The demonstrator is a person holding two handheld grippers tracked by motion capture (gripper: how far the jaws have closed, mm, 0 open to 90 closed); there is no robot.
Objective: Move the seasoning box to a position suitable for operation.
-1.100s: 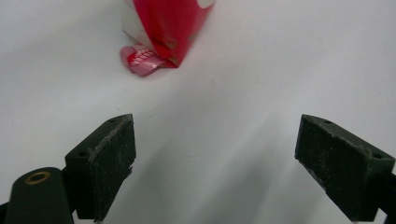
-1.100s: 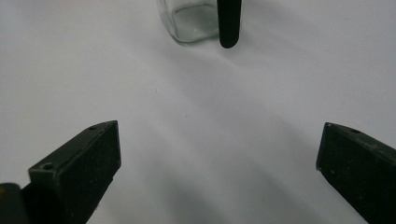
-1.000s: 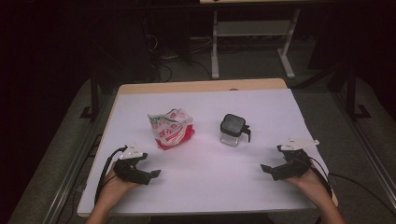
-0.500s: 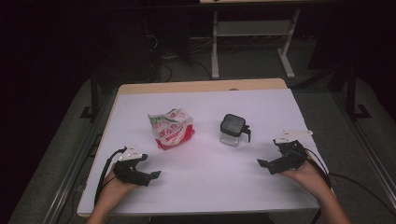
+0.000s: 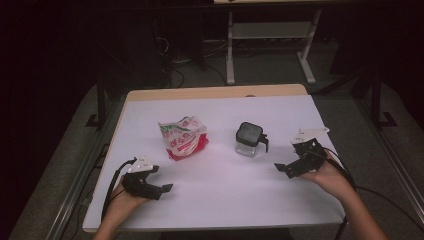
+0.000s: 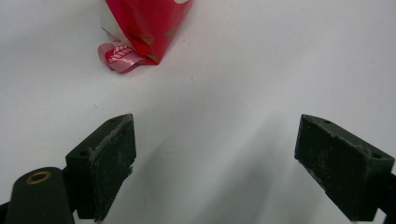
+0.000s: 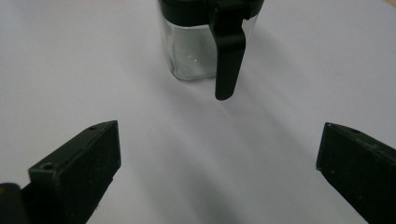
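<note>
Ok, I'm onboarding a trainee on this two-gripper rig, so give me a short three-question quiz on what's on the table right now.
1. True or false: the right gripper is shut on the glass jar.
2. Which thing lies ahead of the left gripper? A) the glass jar B) the red and white snack bag C) a spoon
3. Fill in: the jar's lid and handle are ____ in colour.

Key
1. False: its jaws stand wide apart, short of the jar, on the white table.
2. B: the left gripper view shows the bag's red corner ahead of the open jaws.
3. Black.
</note>
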